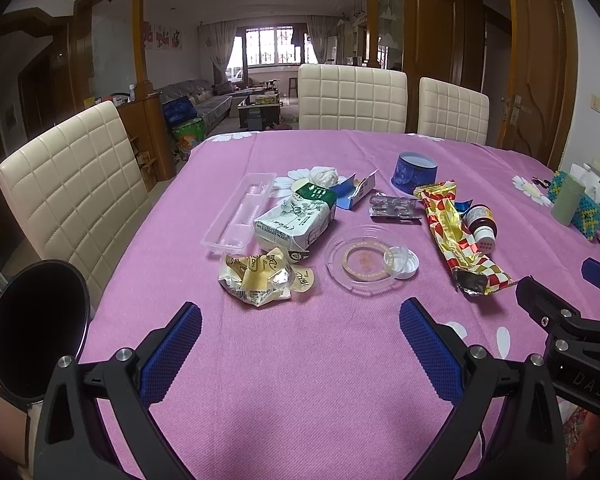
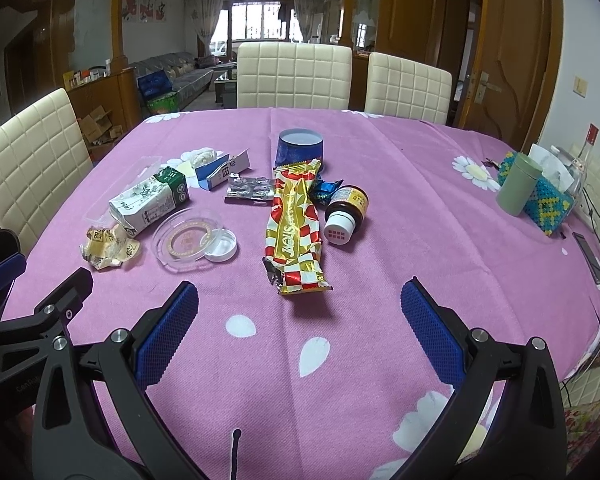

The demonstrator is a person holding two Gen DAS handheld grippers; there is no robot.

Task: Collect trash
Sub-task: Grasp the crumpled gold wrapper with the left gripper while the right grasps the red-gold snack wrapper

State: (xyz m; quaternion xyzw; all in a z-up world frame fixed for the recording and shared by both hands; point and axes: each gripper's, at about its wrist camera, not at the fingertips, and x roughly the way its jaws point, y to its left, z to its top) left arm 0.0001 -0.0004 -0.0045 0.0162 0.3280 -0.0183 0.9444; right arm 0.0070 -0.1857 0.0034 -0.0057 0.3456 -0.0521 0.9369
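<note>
- a dining room; a pink tablecloth (image 2: 380,208) covers the tabletop.
- left gripper (image 1: 300,344) gapes wide, empty, near edge.
- crumpled wrapper (image 1: 256,280), tissue pack (image 1: 296,220), gold snack wrapper (image 2: 296,224) and bottle (image 2: 346,212) litter the middle; nothing looks collected.
- right gripper (image 2: 300,320) likewise agape, empty.

The right gripper (image 2: 300,316) hovers with jaws wide apart above the pink-clothed table (image 2: 380,240), before a red-and-gold foil wrapper (image 2: 296,232).

Trash (image 2: 296,224) on pink-clothed table (image 2: 400,208)
</note>
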